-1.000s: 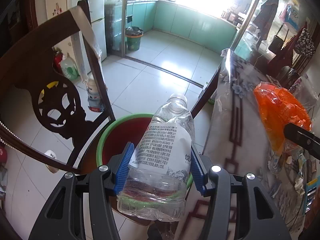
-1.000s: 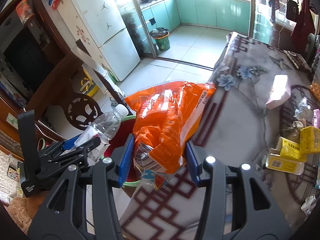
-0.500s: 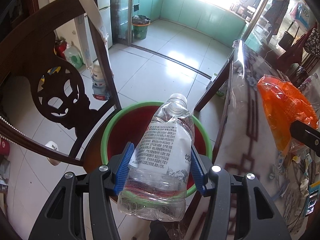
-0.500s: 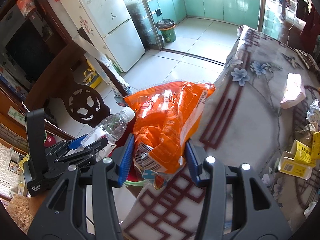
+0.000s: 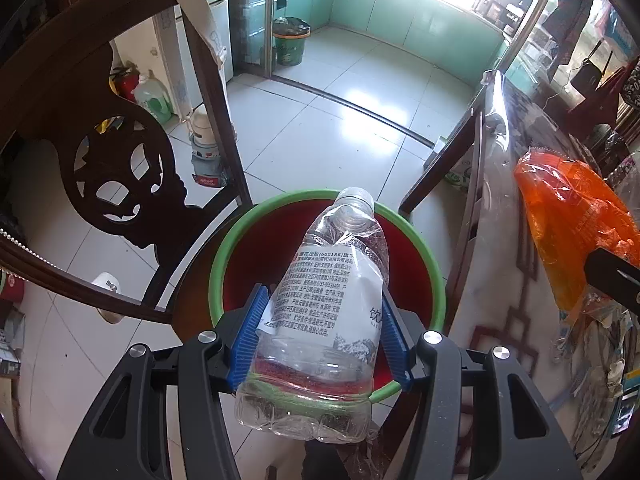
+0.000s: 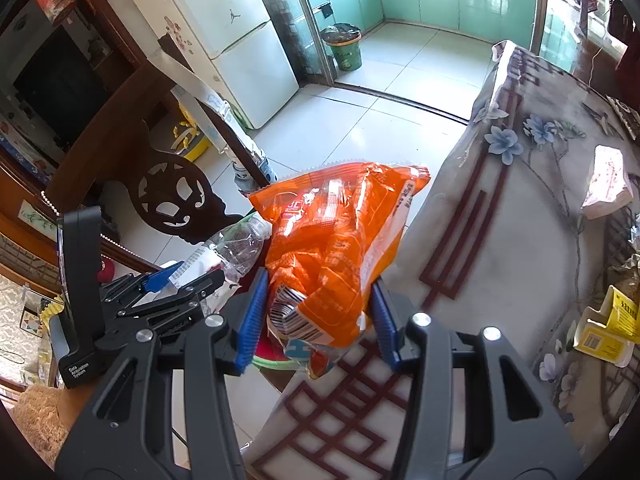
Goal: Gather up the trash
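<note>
My left gripper (image 5: 320, 332) is shut on an empty clear plastic bottle (image 5: 324, 308) with a white label, held directly above a red bin with a green rim (image 5: 224, 252) on the floor. The bottle also shows in the right wrist view (image 6: 232, 250). My right gripper (image 6: 316, 316) is shut on a crumpled orange snack bag (image 6: 336, 240), held over the table's left edge, just right of the bin (image 6: 276, 362). The orange bag shows at the right of the left wrist view (image 5: 572, 216).
A dark carved wooden chair (image 5: 112, 168) stands left of the bin. The table (image 6: 500, 248) has a floral cover, with a pink tissue pack (image 6: 608, 180) and yellow boxes (image 6: 608, 328). A second green bin (image 5: 290, 46) stands by the kitchen door.
My left gripper has moved forward with the bottle, so the red bin now lies fully under it. My right gripper has shifted left toward the table edge with the orange bag.
</note>
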A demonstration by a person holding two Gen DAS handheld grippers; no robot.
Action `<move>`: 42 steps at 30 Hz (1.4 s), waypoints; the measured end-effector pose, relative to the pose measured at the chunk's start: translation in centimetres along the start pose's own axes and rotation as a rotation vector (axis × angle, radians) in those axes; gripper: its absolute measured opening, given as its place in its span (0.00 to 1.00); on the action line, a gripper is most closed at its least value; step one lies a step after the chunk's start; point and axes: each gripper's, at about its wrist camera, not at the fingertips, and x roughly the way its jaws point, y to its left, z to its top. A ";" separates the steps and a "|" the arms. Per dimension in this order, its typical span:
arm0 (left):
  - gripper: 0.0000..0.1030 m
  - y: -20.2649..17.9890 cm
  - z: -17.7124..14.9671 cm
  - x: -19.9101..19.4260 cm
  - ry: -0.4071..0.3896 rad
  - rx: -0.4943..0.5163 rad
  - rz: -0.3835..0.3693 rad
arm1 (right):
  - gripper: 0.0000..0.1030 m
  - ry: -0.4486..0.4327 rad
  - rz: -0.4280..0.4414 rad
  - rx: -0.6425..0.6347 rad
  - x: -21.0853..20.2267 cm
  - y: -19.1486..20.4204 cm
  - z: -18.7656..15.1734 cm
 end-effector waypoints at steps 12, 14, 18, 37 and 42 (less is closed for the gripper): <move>0.50 0.6 -0.1 0.8 0.022 -0.018 0.018 | 0.46 0.023 0.019 -0.011 1.0 0.2 0.4; 0.50 0.6 -0.1 0.9 0.024 -0.022 0.019 | 0.46 0.025 0.021 -0.011 1.1 0.2 0.4; 0.50 0.7 -0.2 0.9 0.028 -0.026 0.022 | 0.46 0.029 0.023 -0.014 1.2 0.3 0.4; 0.64 1.5 -0.5 -0.2 0.002 -0.059 0.061 | 0.61 -0.003 0.041 -0.015 0.2 0.2 -0.1; 0.64 0.6 -0.6 -1.1 -0.022 -0.039 0.046 | 0.61 -0.015 0.035 0.007 -0.7 -0.4 -0.5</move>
